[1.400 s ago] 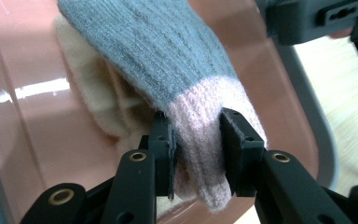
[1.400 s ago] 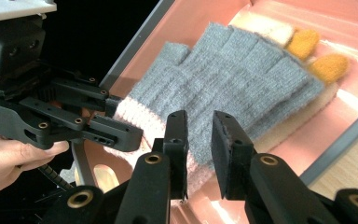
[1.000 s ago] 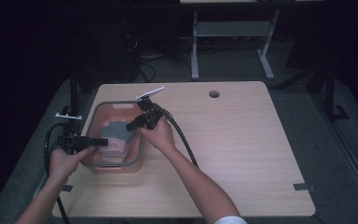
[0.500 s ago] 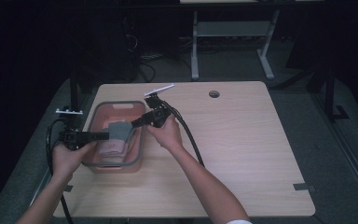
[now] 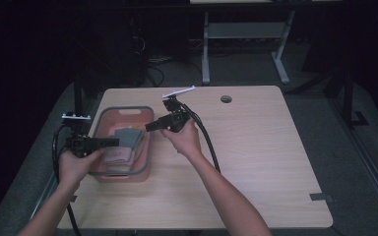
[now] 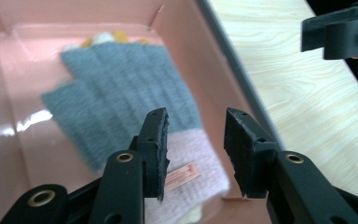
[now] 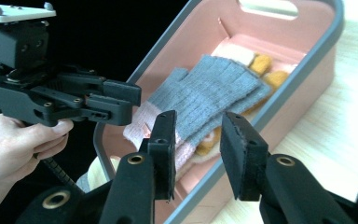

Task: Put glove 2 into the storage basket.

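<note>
In the left half of the high view, inside the pink storage bin point(image 5: 142, 120) on the wooden table point(image 5: 266, 162), lies the grey knitted glove point(image 5: 127, 137) with its pale pink cuff, spread flat on top of an orange and cream glove point(image 7: 265, 70) beneath it; both rest on the bin's floor, touching no jaw. The left gripper point(image 5: 112, 142) hangs over the bin's left rim, its jaws parted with nothing between them, above the pink cuff in the left gripper view point(image 6: 193, 154); they have just been opening a little. The right gripper point(image 5: 150, 127) sits at the bin's right rim, pointing in toward the gloves, jaws released and empty, and just been widening. The risk I see: both grippers face each other closely across the bin, so a reach by either could knock the other, or a jaw could catch the rim and drag the light bin across the table; a pinch on the loose knit could also lift both gloves together
</note>
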Action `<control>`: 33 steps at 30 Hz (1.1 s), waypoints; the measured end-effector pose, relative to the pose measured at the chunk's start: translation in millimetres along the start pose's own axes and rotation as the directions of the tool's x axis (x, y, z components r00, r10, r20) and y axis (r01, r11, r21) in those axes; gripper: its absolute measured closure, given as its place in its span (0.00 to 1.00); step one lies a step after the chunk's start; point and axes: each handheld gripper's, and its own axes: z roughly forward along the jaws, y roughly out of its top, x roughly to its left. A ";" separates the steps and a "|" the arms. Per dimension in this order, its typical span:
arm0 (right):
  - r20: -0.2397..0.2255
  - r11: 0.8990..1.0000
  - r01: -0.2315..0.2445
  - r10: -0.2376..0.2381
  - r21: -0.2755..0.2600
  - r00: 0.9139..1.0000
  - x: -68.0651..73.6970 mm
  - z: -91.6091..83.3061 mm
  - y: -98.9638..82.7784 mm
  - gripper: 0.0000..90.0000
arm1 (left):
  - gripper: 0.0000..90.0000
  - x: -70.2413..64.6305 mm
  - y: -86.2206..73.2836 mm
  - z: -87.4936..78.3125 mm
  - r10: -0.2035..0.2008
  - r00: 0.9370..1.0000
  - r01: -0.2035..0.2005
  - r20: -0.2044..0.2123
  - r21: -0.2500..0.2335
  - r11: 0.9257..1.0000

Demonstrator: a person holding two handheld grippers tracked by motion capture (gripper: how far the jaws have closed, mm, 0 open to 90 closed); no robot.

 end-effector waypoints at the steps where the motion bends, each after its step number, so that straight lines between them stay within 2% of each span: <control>1: 0.004 1.000 0.002 -0.002 -0.005 1.000 -0.1 -1.9 0.0 0.72 | 0.65 0.0 0.0 0.0 0.000 1.000 0.000 0.000 0.000 1.000; 3: 0.005 1.000 -0.001 0.001 -0.010 1.000 -0.7 -6.1 -0.9 0.71 | 0.62 -4.6 0.7 3.2 0.004 1.000 -0.004 0.030 0.000 1.000; 6: 0.009 1.000 -0.006 0.006 -0.015 1.000 -3.1 -11.9 -3.3 0.69 | 0.60 -9.8 0.9 7.4 0.015 0.999 -0.015 0.045 0.004 1.000; 17: 0.034 0.999 -0.016 0.018 -0.035 0.999 -15.3 -34.4 -11.3 0.66 | 0.55 -28.9 5.7 13.8 0.050 0.996 -0.048 0.072 -0.025 0.999; 23: 0.043 0.999 -0.021 0.024 -0.050 0.999 -20.8 -46.2 -14.7 0.65 | 0.52 -38.0 8.4 18.9 0.063 0.994 -0.061 0.093 -0.018 0.998; 33: 0.068 0.995 -0.055 0.060 -0.082 0.996 -40.8 -75.3 -29.8 0.62 | 0.51 -64.8 14.0 34.4 0.104 0.987 -0.105 0.125 -0.001 0.994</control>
